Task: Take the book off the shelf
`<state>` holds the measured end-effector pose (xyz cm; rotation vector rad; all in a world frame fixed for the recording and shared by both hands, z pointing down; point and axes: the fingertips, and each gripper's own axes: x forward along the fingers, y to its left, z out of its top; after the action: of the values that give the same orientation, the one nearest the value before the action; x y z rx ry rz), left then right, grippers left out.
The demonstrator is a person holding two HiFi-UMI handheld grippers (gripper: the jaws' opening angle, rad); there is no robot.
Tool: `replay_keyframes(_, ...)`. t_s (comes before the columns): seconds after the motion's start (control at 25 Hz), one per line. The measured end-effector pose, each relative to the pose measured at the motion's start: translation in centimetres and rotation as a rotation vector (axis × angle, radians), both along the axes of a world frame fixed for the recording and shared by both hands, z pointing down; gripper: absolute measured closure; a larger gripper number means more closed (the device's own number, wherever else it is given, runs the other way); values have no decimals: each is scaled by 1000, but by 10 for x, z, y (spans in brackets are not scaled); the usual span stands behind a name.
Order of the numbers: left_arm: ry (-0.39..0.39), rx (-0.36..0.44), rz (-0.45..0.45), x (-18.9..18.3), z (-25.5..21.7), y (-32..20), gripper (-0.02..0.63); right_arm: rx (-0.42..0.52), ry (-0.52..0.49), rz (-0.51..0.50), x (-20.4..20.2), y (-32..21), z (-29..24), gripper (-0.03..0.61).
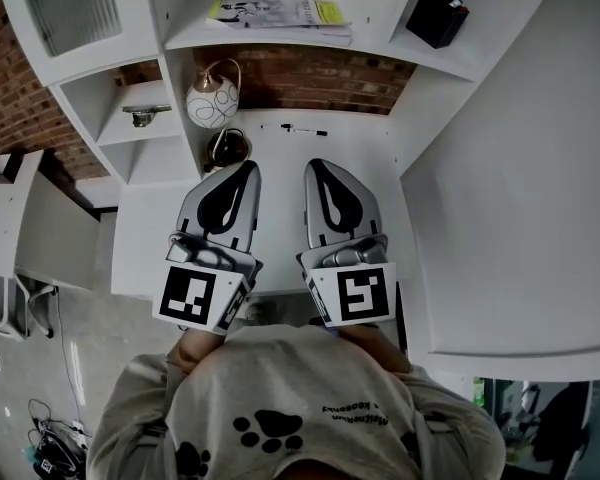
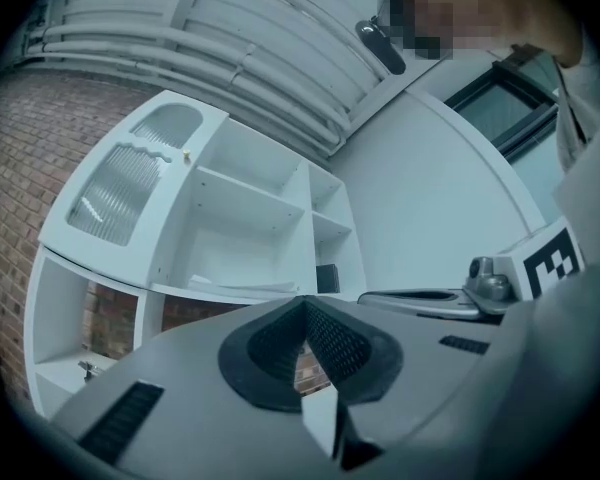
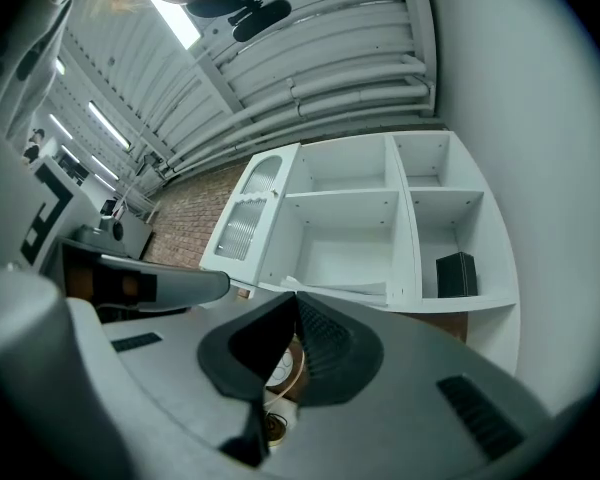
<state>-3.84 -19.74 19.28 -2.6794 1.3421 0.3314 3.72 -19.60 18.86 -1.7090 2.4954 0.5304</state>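
On the middle shelf (image 1: 375, 48), the book (image 1: 280, 13) is seen lying flat and untouched; its cover print cannot be read. In both gripper views only its thin edge is made out. Left gripper (image 1: 246, 171) and right gripper (image 1: 316, 168) are held clenched, empty, well short of it.

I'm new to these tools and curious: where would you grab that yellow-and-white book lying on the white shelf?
The thin yellow-and-white book lies flat on the white shelf, walls on its other sides; probably pinch its near long edge, coming level from the open front.
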Motion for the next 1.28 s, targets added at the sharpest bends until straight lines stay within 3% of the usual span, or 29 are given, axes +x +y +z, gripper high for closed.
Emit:
replay_keyframes(0.4, -6, 32, 37, -3, -11, -57, 607, 19, 32, 61, 1, -54, -6, 560)
replay_keyframes(0.92, -20, 68, 31, 10, -34, -107, 606, 39, 29, 30, 8, -110, -32, 561)
replay_keyframes(1.28, -133, 105, -26, 9, -39, -148, 607, 45, 85, 32, 10, -150, -35, 560)
